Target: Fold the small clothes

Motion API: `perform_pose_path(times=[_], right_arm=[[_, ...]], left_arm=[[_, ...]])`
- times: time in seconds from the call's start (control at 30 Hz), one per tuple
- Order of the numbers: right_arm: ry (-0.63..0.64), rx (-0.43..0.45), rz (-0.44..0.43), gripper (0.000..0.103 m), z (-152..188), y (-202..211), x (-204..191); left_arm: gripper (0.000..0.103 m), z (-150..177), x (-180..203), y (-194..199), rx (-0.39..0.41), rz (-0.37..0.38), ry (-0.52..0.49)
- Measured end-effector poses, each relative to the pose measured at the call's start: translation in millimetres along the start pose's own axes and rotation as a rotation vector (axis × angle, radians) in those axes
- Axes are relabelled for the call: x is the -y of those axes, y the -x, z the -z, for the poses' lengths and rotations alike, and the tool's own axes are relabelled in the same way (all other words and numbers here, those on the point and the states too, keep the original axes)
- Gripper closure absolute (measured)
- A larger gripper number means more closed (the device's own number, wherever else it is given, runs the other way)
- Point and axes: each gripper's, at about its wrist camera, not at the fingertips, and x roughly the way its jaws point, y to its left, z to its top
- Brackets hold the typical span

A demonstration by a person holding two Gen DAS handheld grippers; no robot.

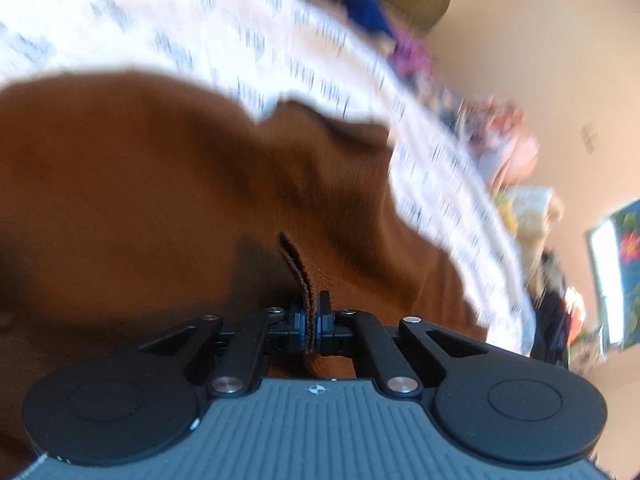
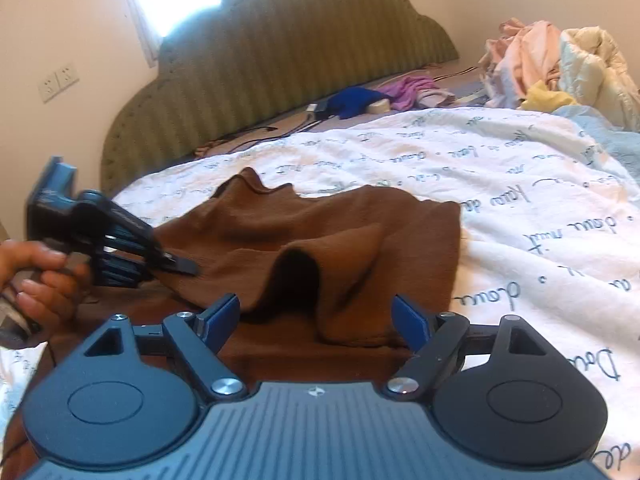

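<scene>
A brown knit garment lies rumpled on the white bedspread. In the left wrist view my left gripper is shut on an edge of the brown garment, which fills that view. The left gripper also shows in the right wrist view, held by a hand at the garment's left side and pulling a fold up. My right gripper is open and empty, just above the garment's near edge, with a raised fold between its blue fingers.
A green padded headboard stands behind the bed. A blue cloth, a purple cloth and cables lie near it. A pile of pale clothes sits at the far right. The left wrist view is motion-blurred.
</scene>
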Motion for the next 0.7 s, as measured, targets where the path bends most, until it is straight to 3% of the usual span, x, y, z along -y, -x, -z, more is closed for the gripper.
perform_pose_path(times=[0.2,0.43,0.5,0.6,0.63,0.7], right_arm=[[-0.026,-0.011,-0.006,0.019,-4,-2,7],[0.002,-0.004,0.029,0.019,-19,-27,-2],[0.06,-0.067,0.076,0.019,-22,-47,-8],[0.285,-0.145,0.281,0.019,-14,-78,-18],[0.321,-0.148,0.309,0.019,-10,-82,-14],[0.252,-0.151,0.268,0.017,-14,-78,0]], left_arm=[[0.099,1,-12,40,0.084,0.036,-0.003],[0.099,5,-41,67,0.125,-0.043,-0.026],[0.099,6,-49,66,0.118,-0.063,-0.012],[0.099,6,-64,65,0.108,-0.099,0.001],[0.099,6,-69,63,0.101,-0.104,0.004],[0.098,9,-76,64,0.095,-0.105,0.009]])
